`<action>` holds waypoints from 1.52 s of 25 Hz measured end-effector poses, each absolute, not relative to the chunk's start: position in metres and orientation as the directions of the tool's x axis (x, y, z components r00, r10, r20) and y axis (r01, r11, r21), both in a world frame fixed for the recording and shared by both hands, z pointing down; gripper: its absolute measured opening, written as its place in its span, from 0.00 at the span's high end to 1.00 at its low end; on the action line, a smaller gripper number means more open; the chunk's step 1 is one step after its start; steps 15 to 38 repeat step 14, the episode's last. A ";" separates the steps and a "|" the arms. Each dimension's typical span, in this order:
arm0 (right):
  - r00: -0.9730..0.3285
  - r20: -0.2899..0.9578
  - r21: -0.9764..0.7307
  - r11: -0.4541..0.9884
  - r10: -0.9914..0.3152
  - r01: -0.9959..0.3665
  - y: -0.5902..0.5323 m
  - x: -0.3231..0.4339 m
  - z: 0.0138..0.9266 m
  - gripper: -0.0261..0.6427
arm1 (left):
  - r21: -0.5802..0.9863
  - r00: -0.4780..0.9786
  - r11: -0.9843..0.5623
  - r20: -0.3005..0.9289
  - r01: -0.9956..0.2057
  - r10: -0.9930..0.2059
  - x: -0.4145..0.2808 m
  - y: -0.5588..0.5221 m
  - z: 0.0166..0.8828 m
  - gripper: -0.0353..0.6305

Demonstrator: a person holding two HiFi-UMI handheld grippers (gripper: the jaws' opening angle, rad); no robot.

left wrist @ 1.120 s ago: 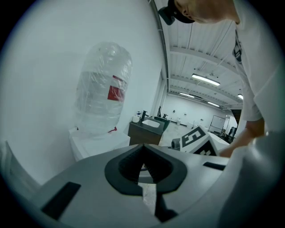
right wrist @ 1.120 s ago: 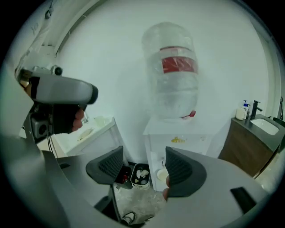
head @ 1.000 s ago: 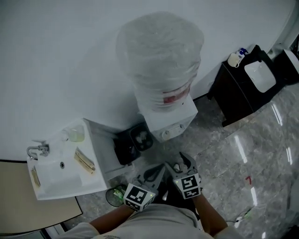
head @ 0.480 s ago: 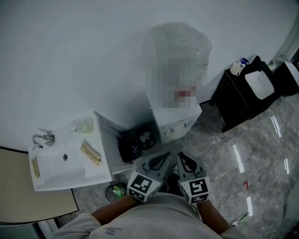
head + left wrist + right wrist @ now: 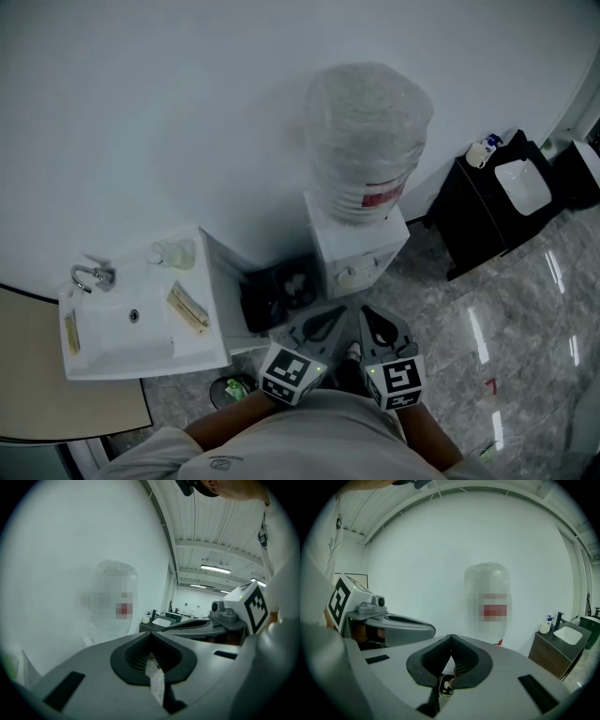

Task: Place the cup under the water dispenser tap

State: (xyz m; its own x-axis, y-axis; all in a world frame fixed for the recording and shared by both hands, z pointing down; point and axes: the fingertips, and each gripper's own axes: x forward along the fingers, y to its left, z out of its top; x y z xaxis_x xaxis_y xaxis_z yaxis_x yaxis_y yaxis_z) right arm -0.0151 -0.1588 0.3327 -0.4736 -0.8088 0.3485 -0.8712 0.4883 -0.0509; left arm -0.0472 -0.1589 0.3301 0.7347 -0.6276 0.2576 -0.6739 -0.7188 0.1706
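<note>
The white water dispenser (image 5: pixel 361 248) stands against the wall with a big clear bottle (image 5: pixel 368 141) on top and its taps (image 5: pixel 352 275) facing me. Both grippers hover side by side just in front of it. The left gripper (image 5: pixel 333 314) is shut with nothing between its jaws, and so is the right gripper (image 5: pixel 367 315). A pale translucent cup-like vessel (image 5: pixel 174 253) stands on the sink counter at the left, apart from both grippers. In the left gripper view the closed tips (image 5: pixel 151 635) point toward the dispenser (image 5: pixel 112 602). The right gripper view shows that gripper's tips (image 5: pixel 451 637) meeting the same way.
A white sink unit (image 5: pixel 103 342) with a tap stands left of the dispenser. A black bin (image 5: pixel 279 292) sits between them. A greenish round object (image 5: pixel 232 386) lies on the floor by my left arm. A dark cabinet (image 5: pixel 487 202) with a white basin stands at the right on the marble floor.
Both grippers have risen toward the dispenser front. The right gripper's jaws, spread a second ago, have come together. The head view has shifted, so the dispenser sits further right and lower.
</note>
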 end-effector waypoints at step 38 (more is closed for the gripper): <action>-0.476 0.349 -0.041 0.494 -0.807 -0.869 -0.160 -0.026 0.336 0.94 | 0.161 0.737 -0.724 0.257 -0.671 -0.626 -0.055 -0.158 0.336 0.94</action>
